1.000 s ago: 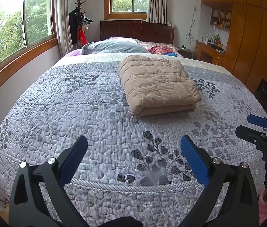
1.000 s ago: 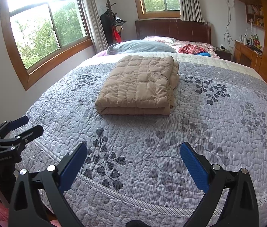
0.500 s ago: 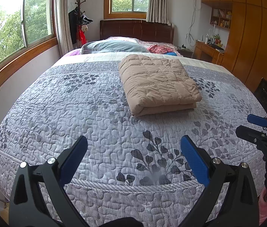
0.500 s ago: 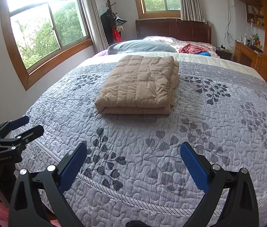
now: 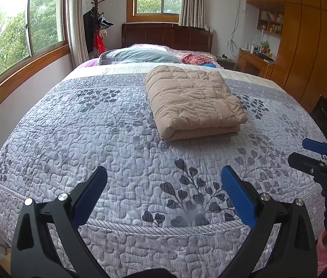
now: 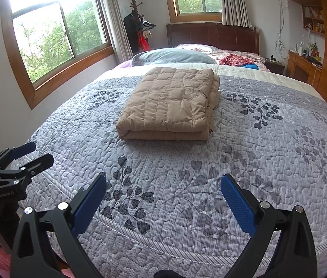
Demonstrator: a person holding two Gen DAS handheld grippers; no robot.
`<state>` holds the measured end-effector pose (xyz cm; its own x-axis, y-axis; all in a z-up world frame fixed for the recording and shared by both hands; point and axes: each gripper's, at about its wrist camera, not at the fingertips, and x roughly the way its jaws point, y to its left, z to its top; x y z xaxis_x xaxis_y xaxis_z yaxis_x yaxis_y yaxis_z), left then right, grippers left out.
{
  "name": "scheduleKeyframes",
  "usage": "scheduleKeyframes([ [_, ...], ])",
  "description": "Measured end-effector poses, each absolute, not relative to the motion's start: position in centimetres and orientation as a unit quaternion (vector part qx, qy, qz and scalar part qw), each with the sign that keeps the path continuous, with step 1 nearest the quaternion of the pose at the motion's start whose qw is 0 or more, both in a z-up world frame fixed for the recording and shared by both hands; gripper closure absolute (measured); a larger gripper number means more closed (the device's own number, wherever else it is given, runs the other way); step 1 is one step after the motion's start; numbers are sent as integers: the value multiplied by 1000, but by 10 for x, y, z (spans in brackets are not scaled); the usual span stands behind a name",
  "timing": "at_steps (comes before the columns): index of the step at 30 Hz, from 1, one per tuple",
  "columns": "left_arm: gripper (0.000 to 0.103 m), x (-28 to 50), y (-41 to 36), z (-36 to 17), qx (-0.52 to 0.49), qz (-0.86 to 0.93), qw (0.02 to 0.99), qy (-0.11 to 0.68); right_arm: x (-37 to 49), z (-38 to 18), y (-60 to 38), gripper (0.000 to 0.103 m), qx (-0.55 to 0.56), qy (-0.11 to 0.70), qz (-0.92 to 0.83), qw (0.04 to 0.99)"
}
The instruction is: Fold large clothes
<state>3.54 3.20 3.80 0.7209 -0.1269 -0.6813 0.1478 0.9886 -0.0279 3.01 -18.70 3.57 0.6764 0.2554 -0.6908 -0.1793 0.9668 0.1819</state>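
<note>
- Puffer jacket [image 5: 193,99] sitting folded into a fat tan rectangle, middle of the frame and a bit right of centre in the left wrist view, on the grey leaf-print bedspread [image 5: 94,139]. Same bundle [image 6: 170,106] lands centre, slightly left, in the right wrist view.
- Looks pretty much done already: rounded fold edge facing the cameras, looser stacked edges along the right side in the right wrist view.
- Left gripper [image 5: 163,197] spread wide with nothing between the blue pads [image 5: 237,199], parked over the foot end of the bed, well apart from the bundle.
- Right gripper [image 6: 163,197] same deal: gaping, holding nothing, also down at the foot of the bed. Also visible at the right edge of the left wrist view [image 5: 311,153], parted there too.
- Handling guess: light, soft, squishy down-type fill. Probably springy, so layers likely want to puff back open. Shell fabric looks smooth, so likely slippery under a shallow pinch.
- Best bet for a hold: pinch deep through all layers at the two near corners of the rounded fold, one gripper each. Grabbing only the top layer would likely peel the stack apart.
- No stiffness to count on, so would sag in the middle if lifted by one end.
- Pillow [image 5: 138,55] and some red clothing [image 5: 193,59] up near the headboard, well clear.
</note>
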Motion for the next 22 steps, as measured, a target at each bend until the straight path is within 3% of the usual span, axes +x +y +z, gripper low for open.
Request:
scheduleKeyframes([
  [22, 5, 37, 34, 36, 15, -75, 927, 367, 32, 36, -187, 4, 48, 385, 120, 914],
])
